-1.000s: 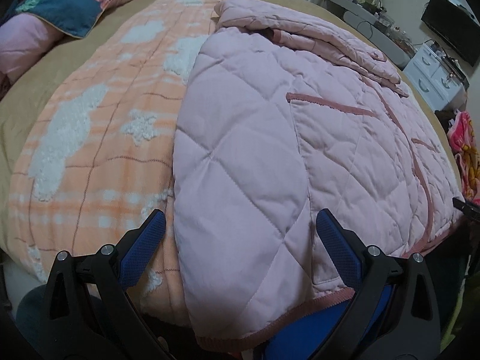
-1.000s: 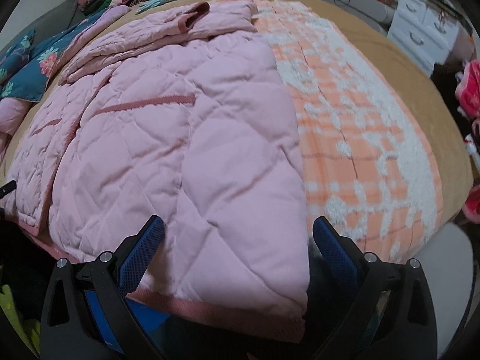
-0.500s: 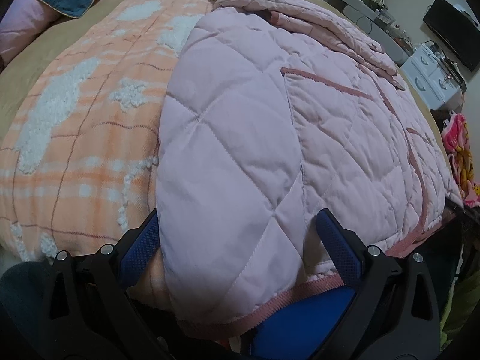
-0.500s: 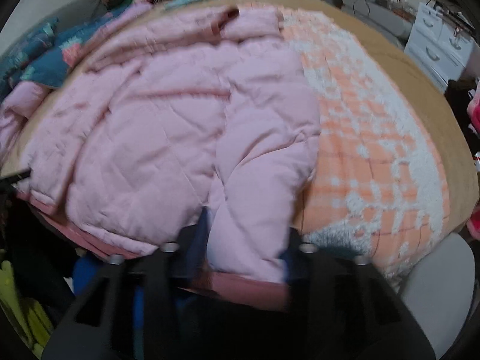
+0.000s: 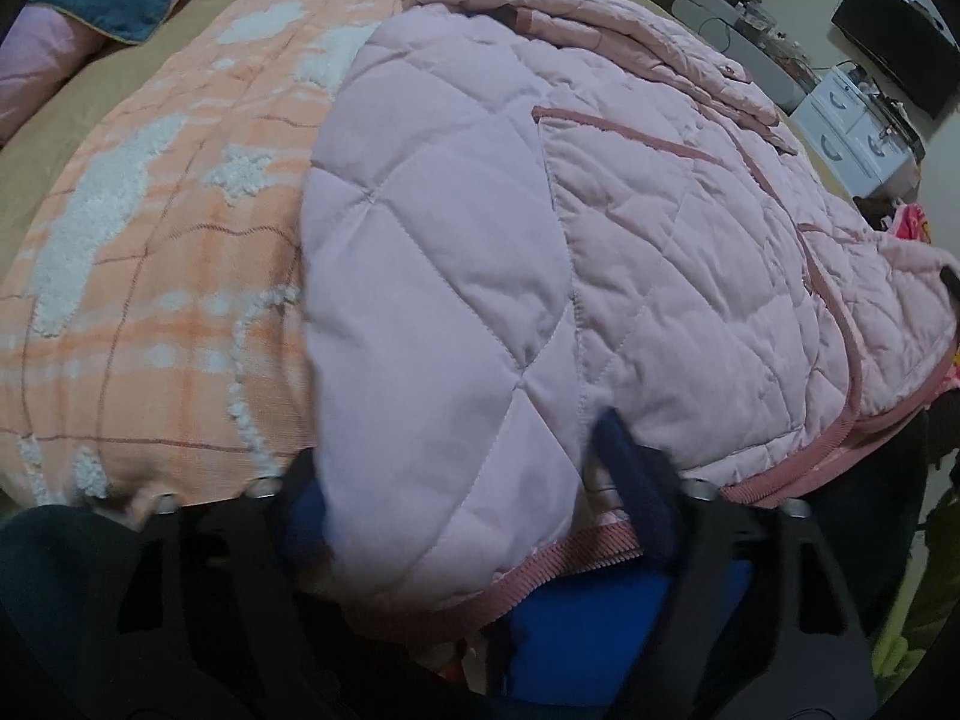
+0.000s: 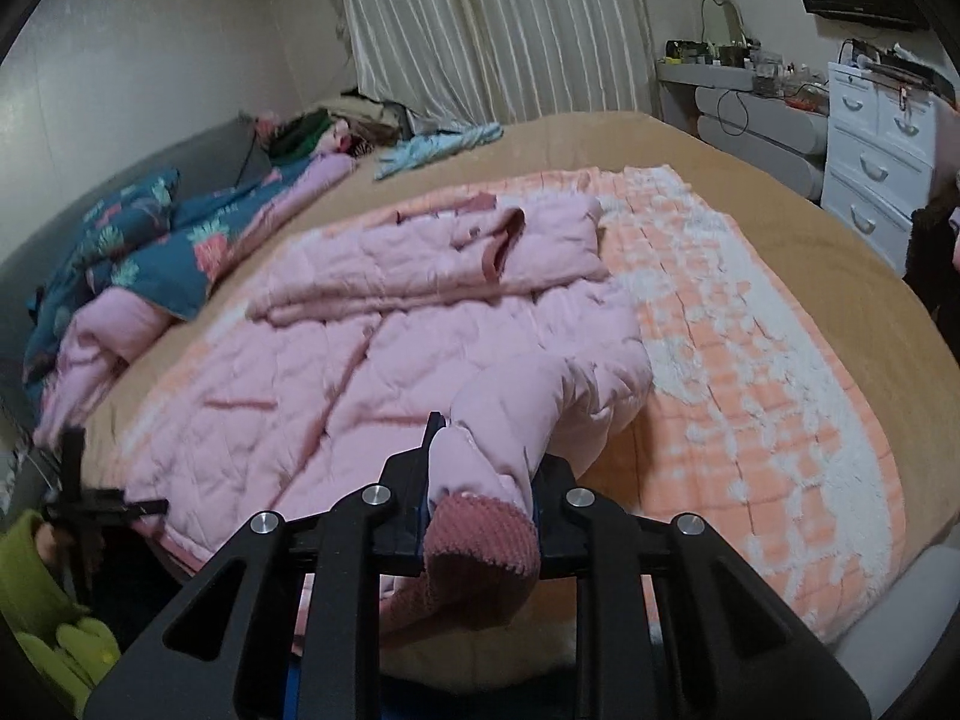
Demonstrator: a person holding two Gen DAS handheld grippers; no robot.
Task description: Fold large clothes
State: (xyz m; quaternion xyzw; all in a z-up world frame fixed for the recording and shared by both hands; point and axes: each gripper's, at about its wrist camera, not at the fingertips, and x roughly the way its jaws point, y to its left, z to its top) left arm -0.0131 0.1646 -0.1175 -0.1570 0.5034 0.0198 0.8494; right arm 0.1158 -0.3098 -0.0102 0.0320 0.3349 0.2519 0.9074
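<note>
Nearest, the right claw [image 6: 480, 498] is closing, already clamped on the ribbed hem corner of the pink quilted jacket [image 6: 372, 372], and the left claw [image 5: 468, 480] is closing around the opposite hem corner [image 5: 456, 516], its pads not clearly pressing yet. Beyond, the jacket lies spread on the orange blanket [image 6: 750, 372] across the bed [image 6: 810, 240]. Padded, soft and probably light, it should sag between grips; the firmer ribbed hem looks like the best hold.

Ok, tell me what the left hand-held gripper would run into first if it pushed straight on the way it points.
The pink quilted jacket. Its hem corner already lies between the closing jaws of the left hand-held gripper, so any push forward drives into the padding, with the orange plaid blanket probably underneath.
</note>
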